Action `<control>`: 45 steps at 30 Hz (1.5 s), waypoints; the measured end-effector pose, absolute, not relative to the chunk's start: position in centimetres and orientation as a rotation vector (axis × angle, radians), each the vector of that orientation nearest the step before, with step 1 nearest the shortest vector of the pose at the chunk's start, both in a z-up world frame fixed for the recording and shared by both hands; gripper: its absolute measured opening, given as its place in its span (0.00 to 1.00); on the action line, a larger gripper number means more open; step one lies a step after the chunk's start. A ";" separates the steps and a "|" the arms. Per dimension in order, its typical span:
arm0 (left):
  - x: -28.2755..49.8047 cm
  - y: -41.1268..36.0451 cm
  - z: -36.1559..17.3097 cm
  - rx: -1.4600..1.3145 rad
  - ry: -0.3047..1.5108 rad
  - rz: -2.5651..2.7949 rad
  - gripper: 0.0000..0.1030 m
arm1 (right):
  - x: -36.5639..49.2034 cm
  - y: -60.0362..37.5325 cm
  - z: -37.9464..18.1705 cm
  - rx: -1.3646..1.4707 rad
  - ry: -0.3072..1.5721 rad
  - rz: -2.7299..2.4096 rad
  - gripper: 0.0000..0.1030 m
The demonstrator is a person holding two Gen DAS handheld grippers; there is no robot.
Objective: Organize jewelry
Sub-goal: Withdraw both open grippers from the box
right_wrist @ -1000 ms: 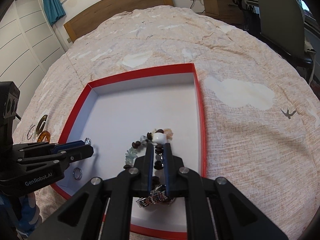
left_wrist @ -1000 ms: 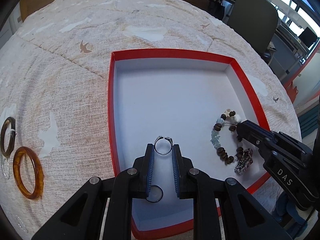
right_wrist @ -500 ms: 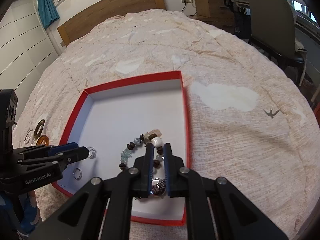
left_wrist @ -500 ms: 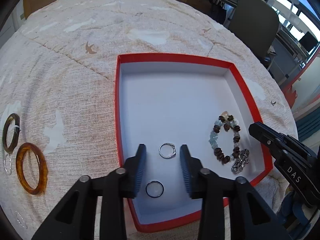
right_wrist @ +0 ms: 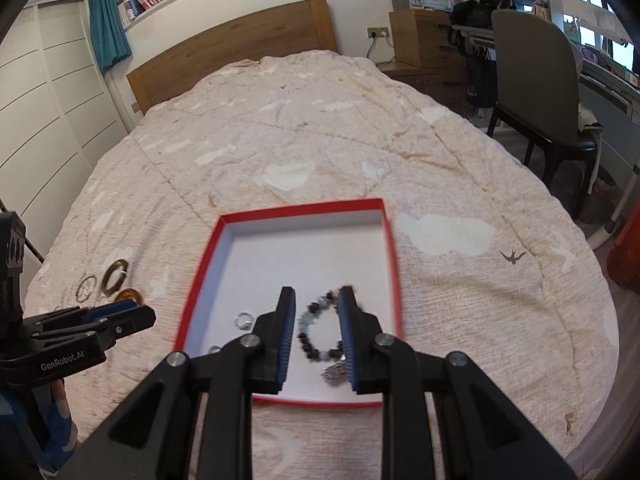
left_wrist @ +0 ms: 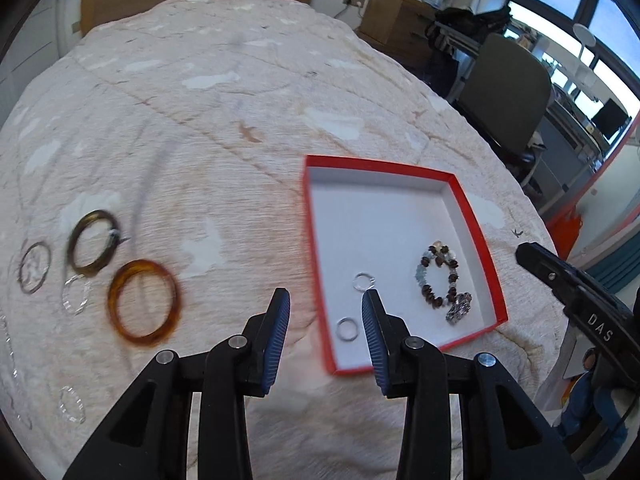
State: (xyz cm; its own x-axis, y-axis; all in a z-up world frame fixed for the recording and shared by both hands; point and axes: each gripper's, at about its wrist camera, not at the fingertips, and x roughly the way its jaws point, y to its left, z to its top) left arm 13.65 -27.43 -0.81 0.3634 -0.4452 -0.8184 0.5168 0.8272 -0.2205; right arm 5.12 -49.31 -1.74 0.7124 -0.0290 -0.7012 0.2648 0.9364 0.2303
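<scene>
- At the far left of the bed (left_wrist: 224, 92), on its cloud-print cover, lies a loose group of bangles: a thin wire bangle (left_wrist: 35, 267), a dark bangle (left_wrist: 94, 249) beside it, a clear bangle (left_wrist: 77, 294) just below, and an amber bangle (left_wrist: 143, 303) nearest the box.
- The left gripper (left_wrist: 325, 322) hangs above the cover with its blue-padded fingers (left_wrist: 276, 336) spread wide and nothing between them; it straddles the box's left wall.
- The red box (left_wrist: 474, 236), white inside, sits right of the bangles. It holds two small rings near its left wall, a silver ring (left_wrist: 364, 281) and a second ring (left_wrist: 346, 328) closer to the near corner, apart from each other.
- Further right in the box lies a beaded bracelet (left_wrist: 439, 276) with a metal charm (left_wrist: 459, 307) at its near end.
- The right gripper (right_wrist: 317, 330) is held above the bracelet, jaws apart and empty.
</scene>
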 end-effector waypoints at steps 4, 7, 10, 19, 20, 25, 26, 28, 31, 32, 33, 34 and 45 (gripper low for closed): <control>12.8 -23.3 0.4 0.065 1.003 -0.557 0.36 | 4.4 -47.1 0.3 0.315 0.734 -0.143 0.21; 12.0 -20.2 1.3 0.062 0.985 -0.507 0.36 | 3.8 -45.3 1.8 0.306 0.716 -0.123 0.21; 10.8 -16.7 2.3 0.054 0.972 -0.449 0.37 | 3.0 -43.4 3.2 0.298 0.699 -0.101 0.21; 7.2 -6.6 4.4 -0.003 0.914 -0.281 0.46 | 0.3 -38.0 6.2 0.275 0.658 -0.024 0.22; 6.8 -5.5 4.7 -0.008 0.900 -0.265 0.47 | 0.1 -37.6 6.4 0.272 0.656 -0.017 0.22; 4.8 0.1 7.0 -0.034 0.816 -0.162 0.47 | -1.1 -35.0 7.7 0.255 0.635 0.026 0.22; 4.5 1.2 7.5 -0.041 0.798 -0.150 0.47 | -1.3 -34.6 7.9 0.251 0.631 0.033 0.23; 4.0 3.4 8.6 -0.055 0.770 -0.121 0.47 | -1.7 -33.8 8.4 0.239 0.620 0.047 0.24; 3.5 5.6 10.1 -0.057 0.747 -0.087 0.47 | -2.3 -33.0 9.3 0.226 0.602 0.060 0.29; 3.3 6.2 10.5 -0.059 0.739 -0.082 0.48 | -2.4 -32.9 9.5 0.222 0.598 0.062 0.29; 3.1 6.8 10.9 -0.064 0.727 -0.072 0.49 | -2.6 -32.6 9.8 0.216 0.593 0.065 0.30; 2.9 7.4 11.4 -0.071 0.711 -0.061 0.50 | -2.6 -32.4 10.0 0.214 0.590 0.067 0.30; 1.2 9.8 17.0 -0.102 0.567 -0.047 0.68 | -4.1 -30.8 13.3 0.201 0.528 0.095 0.30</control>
State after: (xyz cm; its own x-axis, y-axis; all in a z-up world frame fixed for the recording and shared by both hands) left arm 1.17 9.76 17.05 0.8429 -0.0722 -0.5333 0.0161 0.9939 -0.1091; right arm -4.06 -30.81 13.32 0.8600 0.1412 -0.4903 -0.0379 0.9760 0.2145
